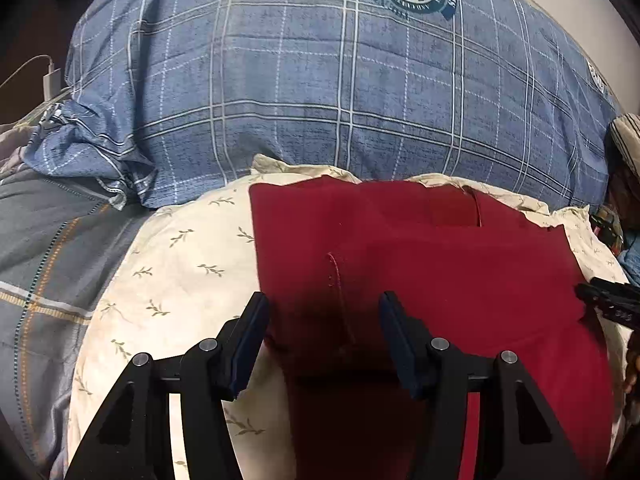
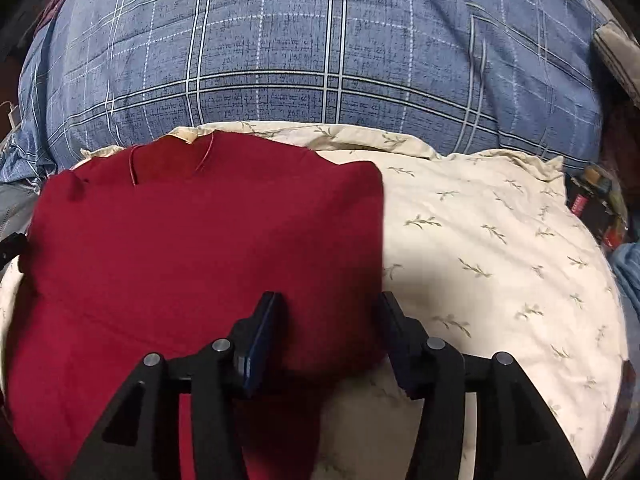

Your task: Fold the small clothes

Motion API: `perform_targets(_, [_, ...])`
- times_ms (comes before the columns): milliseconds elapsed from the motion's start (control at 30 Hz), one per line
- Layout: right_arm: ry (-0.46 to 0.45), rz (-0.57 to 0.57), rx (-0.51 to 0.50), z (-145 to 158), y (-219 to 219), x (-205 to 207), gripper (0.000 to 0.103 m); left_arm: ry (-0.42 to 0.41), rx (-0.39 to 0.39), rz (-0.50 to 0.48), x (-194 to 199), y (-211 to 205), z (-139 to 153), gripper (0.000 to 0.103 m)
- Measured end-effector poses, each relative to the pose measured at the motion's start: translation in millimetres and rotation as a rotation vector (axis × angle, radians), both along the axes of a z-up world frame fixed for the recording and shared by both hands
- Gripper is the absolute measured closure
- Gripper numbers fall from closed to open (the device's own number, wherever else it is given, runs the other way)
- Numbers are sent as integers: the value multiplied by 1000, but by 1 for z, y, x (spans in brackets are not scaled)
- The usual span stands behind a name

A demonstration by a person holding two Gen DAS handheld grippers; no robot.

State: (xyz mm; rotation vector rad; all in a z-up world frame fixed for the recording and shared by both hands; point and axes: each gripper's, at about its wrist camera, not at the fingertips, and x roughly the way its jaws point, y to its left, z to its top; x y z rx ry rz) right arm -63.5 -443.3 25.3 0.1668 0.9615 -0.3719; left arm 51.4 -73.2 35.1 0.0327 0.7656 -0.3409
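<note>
While both sets of fingers stand open and hold nothing, the red garment (image 1: 420, 264) lies flat on the cream pillow (image 2: 500, 240), left gripper (image 1: 324, 308) and right gripper (image 2: 330, 306) over its near edge; soft, light, limp cloth, best pinched at corners

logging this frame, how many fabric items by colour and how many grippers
red: 1, the red garment
cream leaf-print: 1, the cream pillow
blue plaid: 1, the blue plaid quilt
hand-held grippers: 2, left hand-held gripper and right hand-held gripper, both open
total: 5
</note>
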Motion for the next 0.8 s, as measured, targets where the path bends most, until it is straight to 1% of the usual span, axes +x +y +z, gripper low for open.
perform_targets(100, [-40,-3,55,13,3,-5,49,-7,-6,11,-1,2,3,47])
perform_targets(200, [-59,23,79,21,11,7,48,-1,1,22,2,2,0,47])
perform_targets(300, [-55,41,64,13,17,21,45,28,31,33,9,0,-9,47])
perform_targets(367, [-24,24,75,0,16,27,45,53,41,34,15,-1,-15,46])
perform_targets(400, [5,6,92,-11,11,32,45,60,39,34,17,-2,-18,46])
perform_targets(433, [6,-2,101,-16,8,33,45,63,38,36,19,-2,-18,43])
perform_targets(467, [-8,-2,93,-17,8,32,45,61,39,39,20,-3,-19,42])
perform_targets(533, [1,3,85,-13,11,32,45,59,40,40,22,-3,-19,41])
perform_targets(633, [-20,6,109,-3,12,23,45,61,36,41,23,-3,-18,41])
perform_targets(667, [-35,0,121,1,11,17,43,59,36,42,23,-3,-18,41])
perform_targets(700, [-43,-6,122,3,10,13,39,55,39,42,22,-3,-18,41])
perform_targets(733, [-44,-11,116,3,8,10,37,51,42,41,21,-3,-18,41])
perform_targets(800, [-11,-9,105,-6,6,9,37,48,46,41,19,-2,-18,41])
